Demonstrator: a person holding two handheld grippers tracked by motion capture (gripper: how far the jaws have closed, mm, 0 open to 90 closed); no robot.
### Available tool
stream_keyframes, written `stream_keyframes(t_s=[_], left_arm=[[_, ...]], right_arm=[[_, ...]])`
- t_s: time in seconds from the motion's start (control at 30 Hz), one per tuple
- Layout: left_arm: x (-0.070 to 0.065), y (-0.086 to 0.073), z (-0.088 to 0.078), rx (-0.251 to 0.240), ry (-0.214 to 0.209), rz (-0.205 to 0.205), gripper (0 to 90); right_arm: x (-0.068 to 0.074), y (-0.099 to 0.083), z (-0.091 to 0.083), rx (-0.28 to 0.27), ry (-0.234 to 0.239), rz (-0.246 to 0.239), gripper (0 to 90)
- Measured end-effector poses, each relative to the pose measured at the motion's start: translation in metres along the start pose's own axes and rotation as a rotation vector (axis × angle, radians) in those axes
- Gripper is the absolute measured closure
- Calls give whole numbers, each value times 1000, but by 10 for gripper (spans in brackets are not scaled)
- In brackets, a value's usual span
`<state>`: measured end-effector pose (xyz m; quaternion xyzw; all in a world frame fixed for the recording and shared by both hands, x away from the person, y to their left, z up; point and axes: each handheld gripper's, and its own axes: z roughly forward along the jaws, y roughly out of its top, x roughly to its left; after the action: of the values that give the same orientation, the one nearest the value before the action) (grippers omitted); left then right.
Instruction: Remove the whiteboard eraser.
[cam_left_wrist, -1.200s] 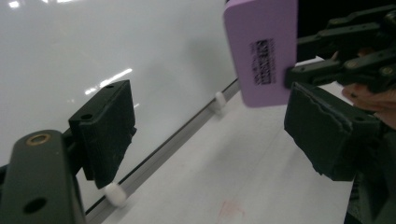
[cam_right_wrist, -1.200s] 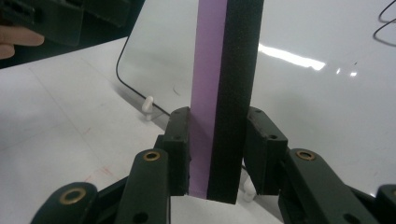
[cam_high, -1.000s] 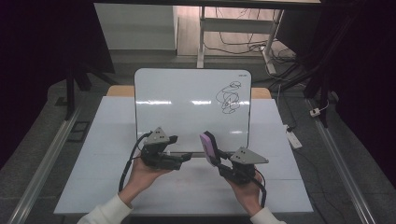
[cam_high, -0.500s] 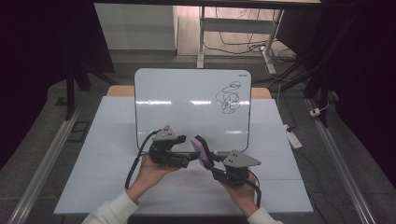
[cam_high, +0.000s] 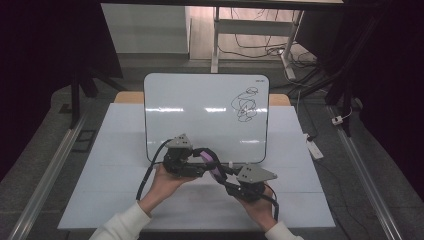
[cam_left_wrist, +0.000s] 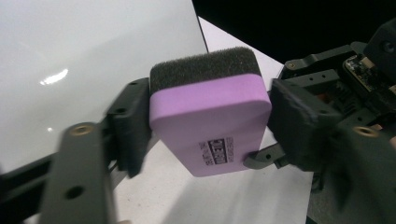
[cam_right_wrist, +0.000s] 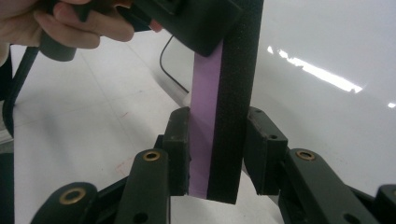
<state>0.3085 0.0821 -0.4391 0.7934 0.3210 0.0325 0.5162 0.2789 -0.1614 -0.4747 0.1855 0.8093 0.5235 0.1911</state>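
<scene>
The white surface (cam_high: 100, 165) carries a whiteboard (cam_high: 200, 115) propped at its far side, toward twelve o'clock in the high view, with a black scribble (cam_high: 245, 105) at the board's two o'clock corner and a small mark at the top right corner too tiny to read. Both forearms in white sleeves come in from six o'clock and meet in front of the board's lower edge. The left hand (cam_high: 162, 182) lies with its palm up under the left claw (cam_high: 202, 161), which points toward three o'clock; the right hand (cam_high: 257, 207) grips the right claw (cam_high: 220, 172), which angles toward ten o'clock. Between them sits the purple eraser (cam_high: 214, 165) with a black felt face. The right claw is clamped on it, one pad on the purple side and one on the felt. The left claw's jaws have just been closing with the eraser between them, its pads at the two short ends. A dark printed label (cam_left_wrist: 217, 150) on the purple face is too blurred to read.
</scene>
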Motion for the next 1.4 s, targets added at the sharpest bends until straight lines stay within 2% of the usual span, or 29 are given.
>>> stream_keyframes(t_s=[0.13,0.4,0.73,0.8,0.83,1.03,1.1,1.17,1.2,1.3,1.33,1.4], left_arm=[[1,0,1,9,-1,-23,385],[-1,0,3,16,15,-35,393],[-3,1,5,3,33,-47,398],[-4,2,6,-4,36,-54,398],[-5,3,6,-7,38,-59,399],[-8,5,7,-18,57,-51,400],[-7,5,6,-25,69,-59,400],[-6,5,6,-32,74,-69,400],[-6,5,6,-35,78,-70,400],[-7,5,7,-44,92,-73,400],[-7,5,7,-47,96,-74,400],[-6,5,7,-50,98,-80,400]], right_arm=[[-2,-1,0,4,9,-4,640],[-5,-2,1,18,11,-16,637],[-6,-2,1,21,4,-19,624],[-5,-2,1,23,-12,-22,615],[-3,-1,0,23,-37,-36,606],[-4,0,-2,18,-47,-29,604],[-4,0,-3,14,-62,-30,548],[-4,1,-3,15,-68,-32,536],[-3,1,-4,13,-84,-36,524],[5,4,-7,19,-179,-87,474],[5,4,-7,19,-179,-87,474],[10,6,-9,10,-214,-110,462]])
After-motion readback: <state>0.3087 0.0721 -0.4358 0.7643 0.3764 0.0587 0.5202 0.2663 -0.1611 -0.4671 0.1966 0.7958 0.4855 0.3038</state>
